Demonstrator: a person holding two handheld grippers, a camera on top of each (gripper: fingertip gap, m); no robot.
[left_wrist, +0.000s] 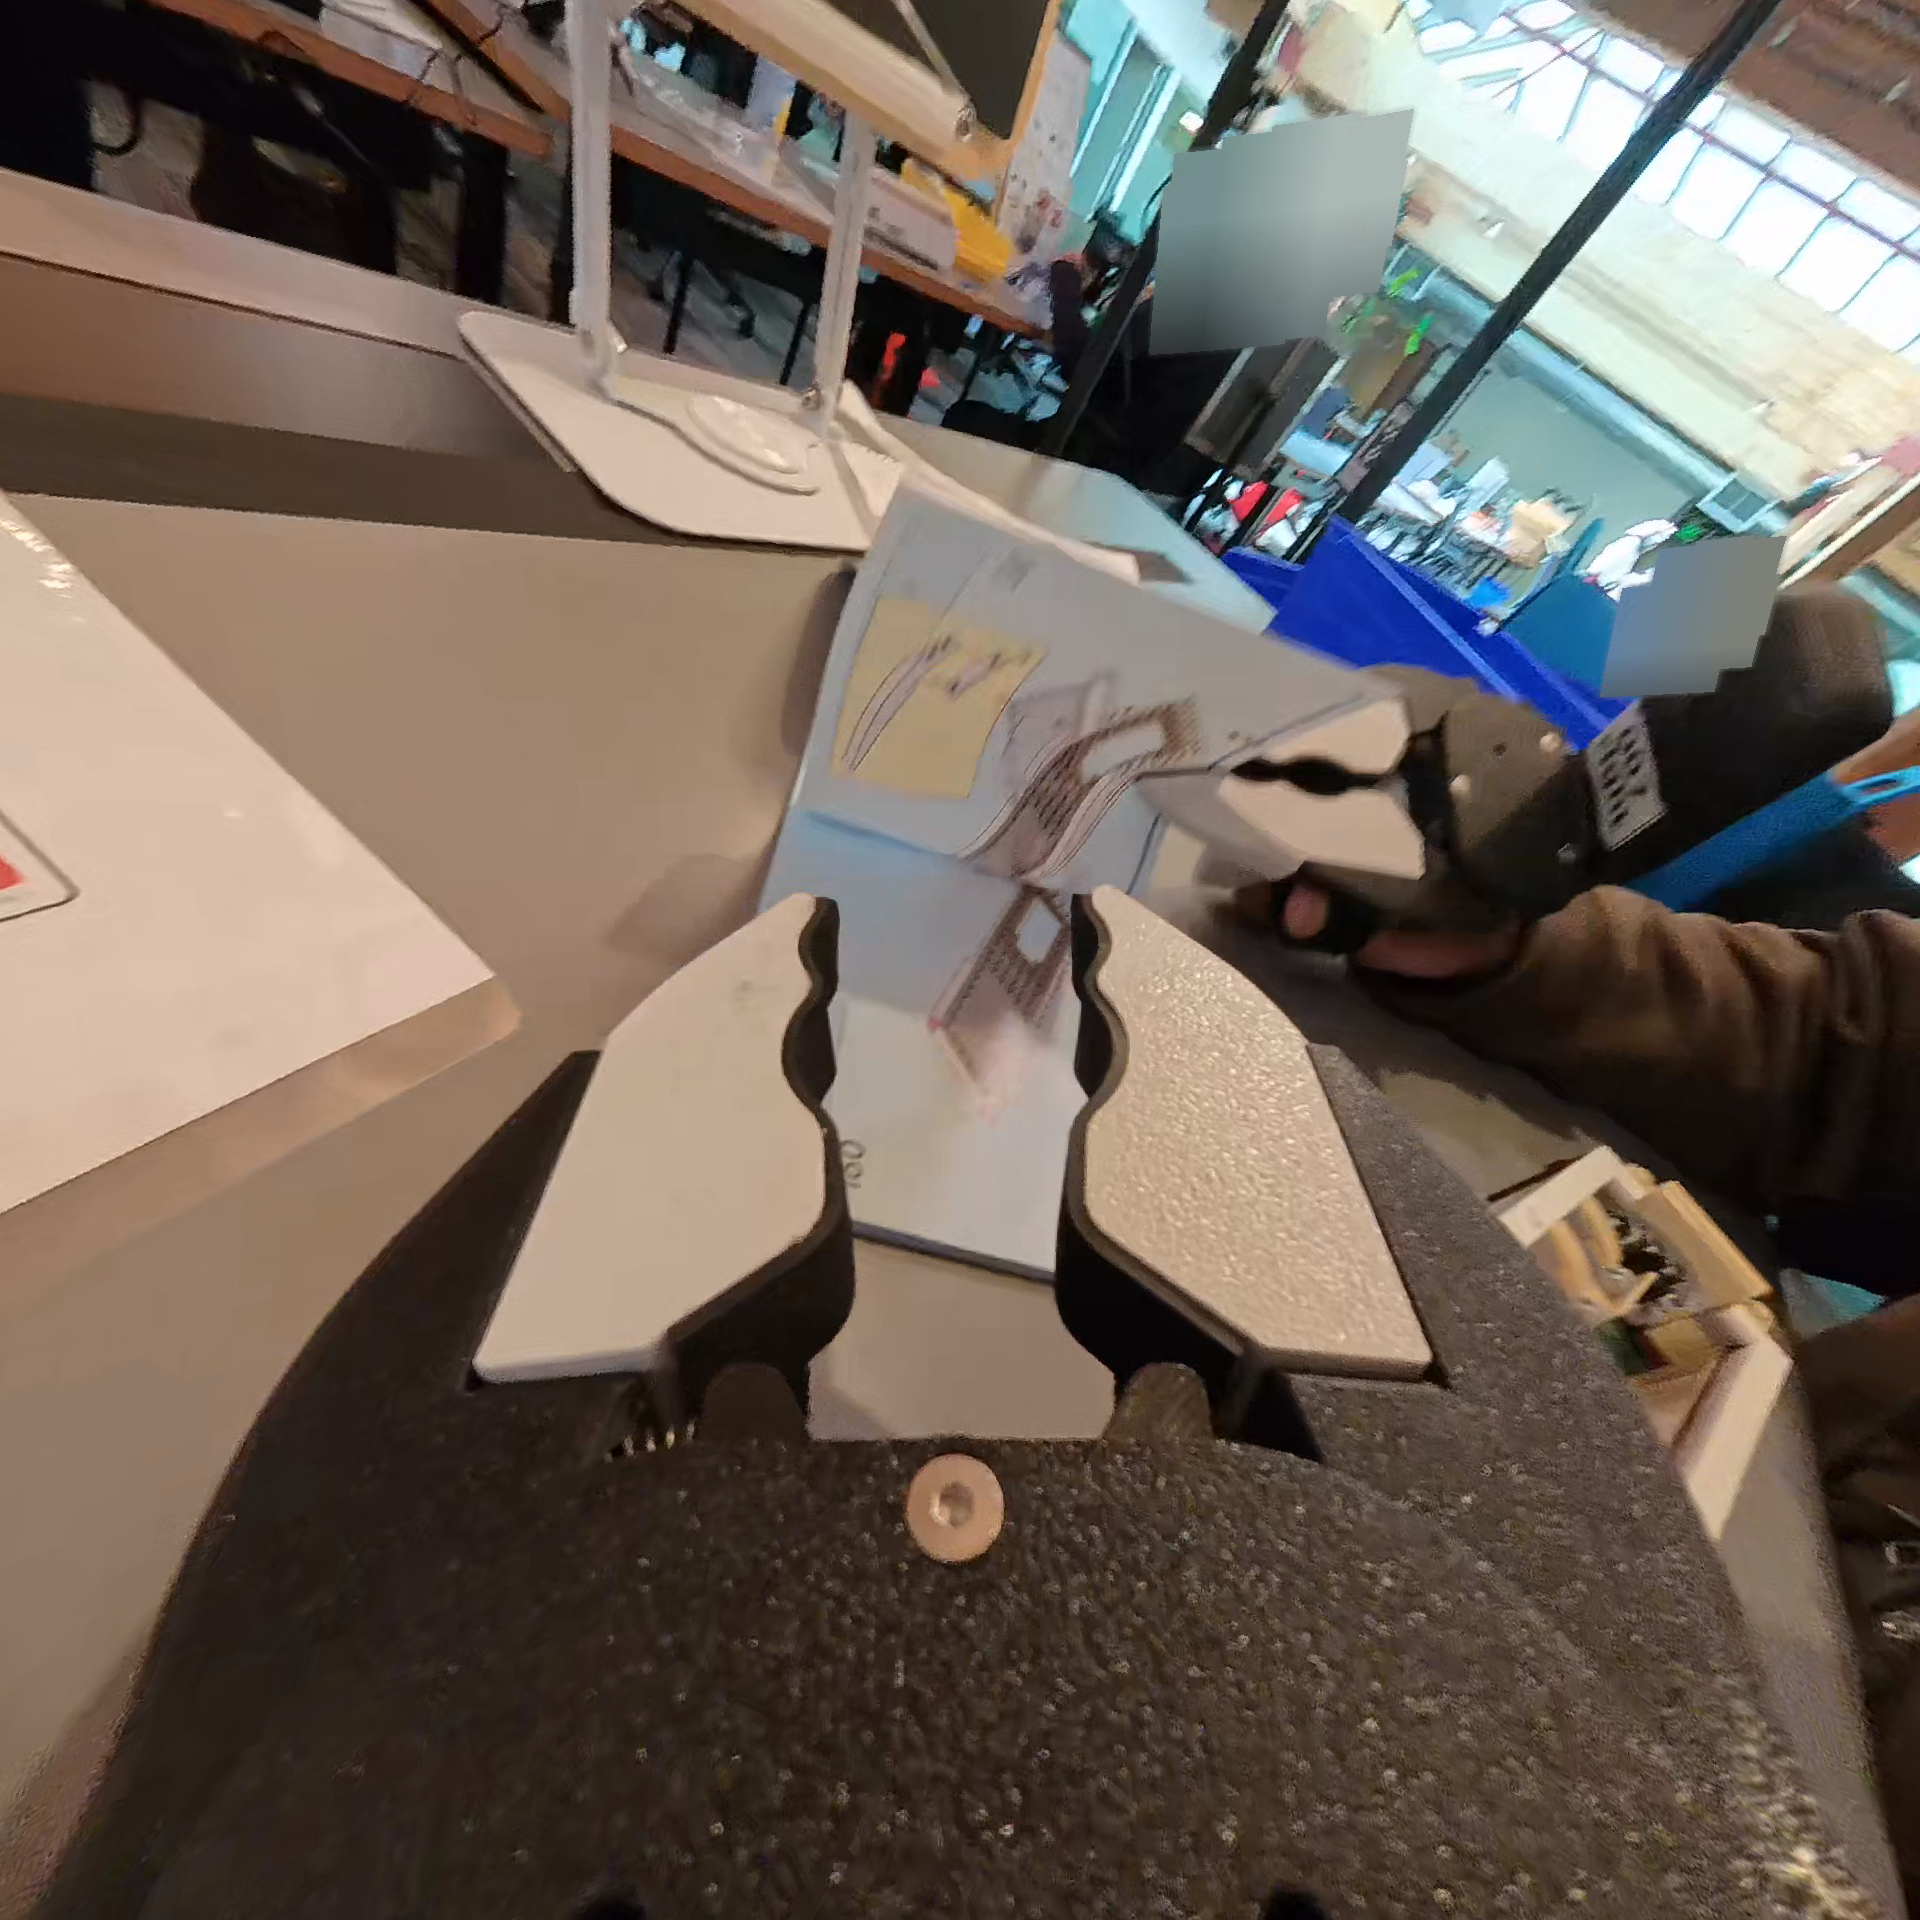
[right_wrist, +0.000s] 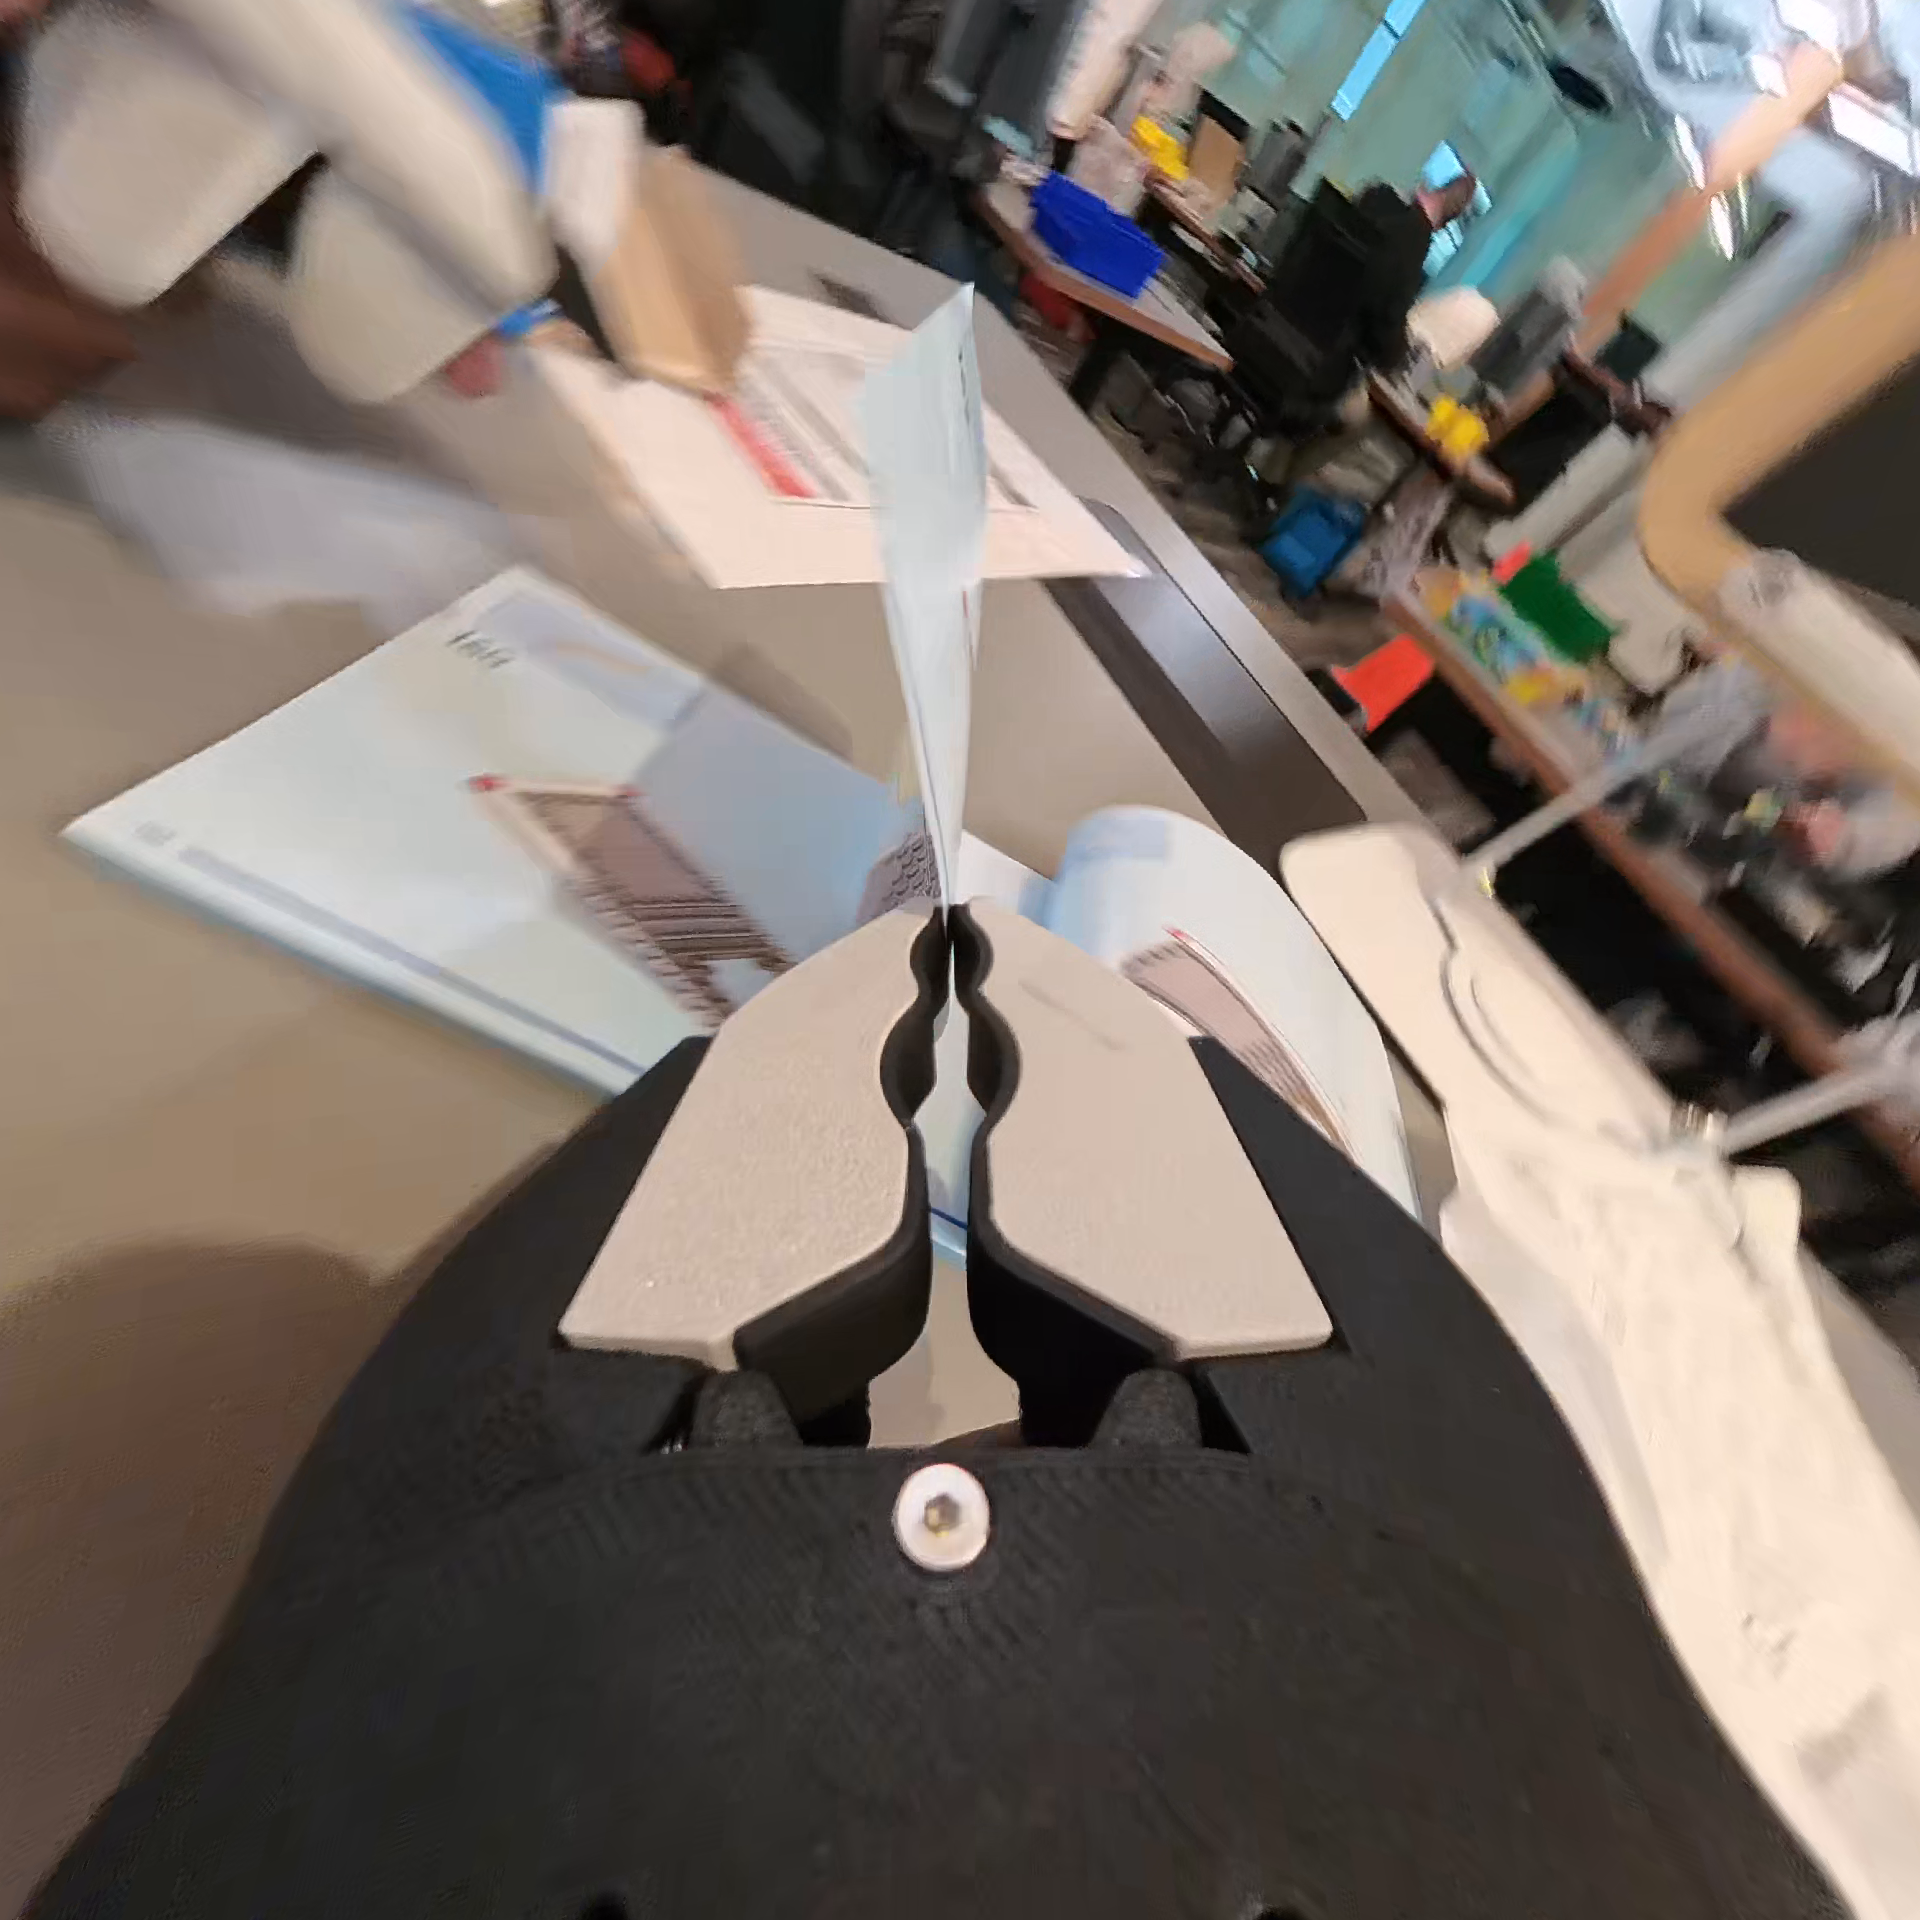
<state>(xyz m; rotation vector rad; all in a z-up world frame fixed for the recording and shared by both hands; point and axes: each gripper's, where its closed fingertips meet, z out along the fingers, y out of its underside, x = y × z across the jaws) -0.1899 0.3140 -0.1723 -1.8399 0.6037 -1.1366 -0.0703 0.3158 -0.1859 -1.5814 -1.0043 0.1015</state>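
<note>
An open light-blue booklet (left_wrist: 935, 1143) with building-step drawings lies on the grey table (left_wrist: 468, 675). My left gripper (left_wrist: 951, 914) is open just above the booklet's near page, and its pads press on nothing. My right gripper (right_wrist: 951, 914) is shut on the edge of one page (right_wrist: 935, 468) and holds that page raised off the booklet (right_wrist: 364, 748). The left wrist view shows the right gripper (left_wrist: 1247, 771) at the right, pinching the lifted page (left_wrist: 935, 675). The left gripper (right_wrist: 301, 208) shows blurred at the top left of the right wrist view.
A white lamp base (left_wrist: 675, 436) stands behind the booklet and also shows in the right wrist view (right_wrist: 1558, 1143). A white printed sheet (left_wrist: 156, 831) lies at the left. A second sheet (right_wrist: 831, 488) and a cardboard box (right_wrist: 675, 281) lie farther off. The table's edge (right_wrist: 1226, 665) runs at the right.
</note>
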